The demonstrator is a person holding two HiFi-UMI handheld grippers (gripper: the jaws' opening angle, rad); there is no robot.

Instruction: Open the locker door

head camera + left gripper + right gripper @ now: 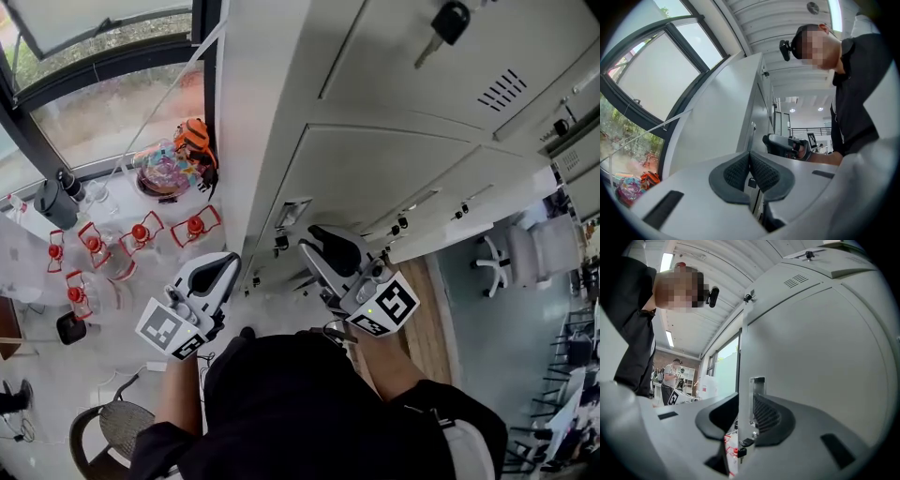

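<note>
Window-side bank of grey lockers: right gripper [746, 401] pinched the free edge of the barely ajar grey metal locker door [811, 357] beside its recessed silver pull [757, 380], left gripper [750, 161] was closed and empty; a firm pinch swung along the hinge arc looked best.

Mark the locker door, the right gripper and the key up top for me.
locker door [811, 357], right gripper view, on its flat front face.
right gripper [746, 403], right gripper view, midway between its fingertips, closed on the door's edge.
key [450, 19], head view, on its black head.
</note>
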